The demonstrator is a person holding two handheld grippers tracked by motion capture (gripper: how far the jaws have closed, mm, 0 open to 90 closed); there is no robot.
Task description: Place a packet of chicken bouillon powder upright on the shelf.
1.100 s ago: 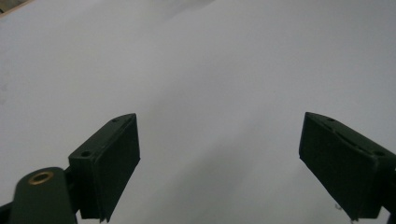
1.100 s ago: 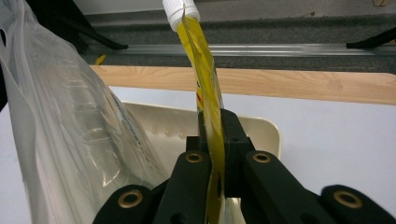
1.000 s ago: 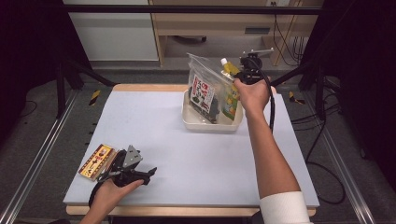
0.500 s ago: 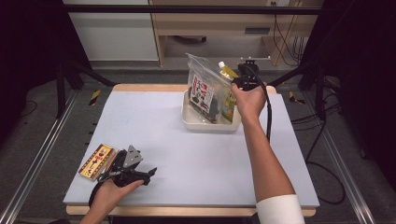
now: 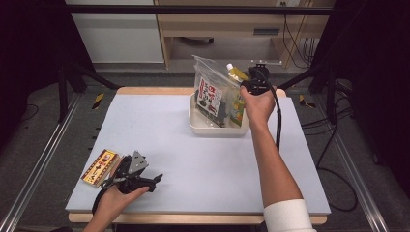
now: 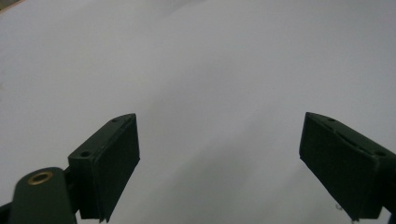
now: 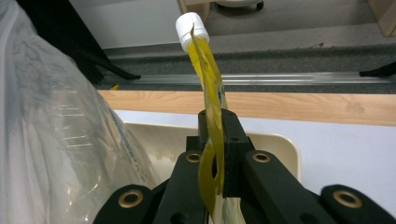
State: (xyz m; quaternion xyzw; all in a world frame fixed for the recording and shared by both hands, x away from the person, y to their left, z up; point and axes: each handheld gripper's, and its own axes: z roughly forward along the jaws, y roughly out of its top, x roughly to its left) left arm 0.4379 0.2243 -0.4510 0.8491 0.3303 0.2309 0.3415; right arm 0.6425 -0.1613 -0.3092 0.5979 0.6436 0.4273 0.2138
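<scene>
Yellow pouch point(image 7: 211, 140) | lower end hidden between right gripper point(image 7: 214, 154) fingers

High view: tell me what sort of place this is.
Probably a lab recording rig: a grey-topped table inside a black frame, metal floor rails alongside, loose cables on grey carpet.

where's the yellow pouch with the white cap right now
The yellow spouted pouch with the white cap stands pinched in the right claw, over the right end of the cream plastic tub at the table's far side, beside the clear plastic bag.
</scene>
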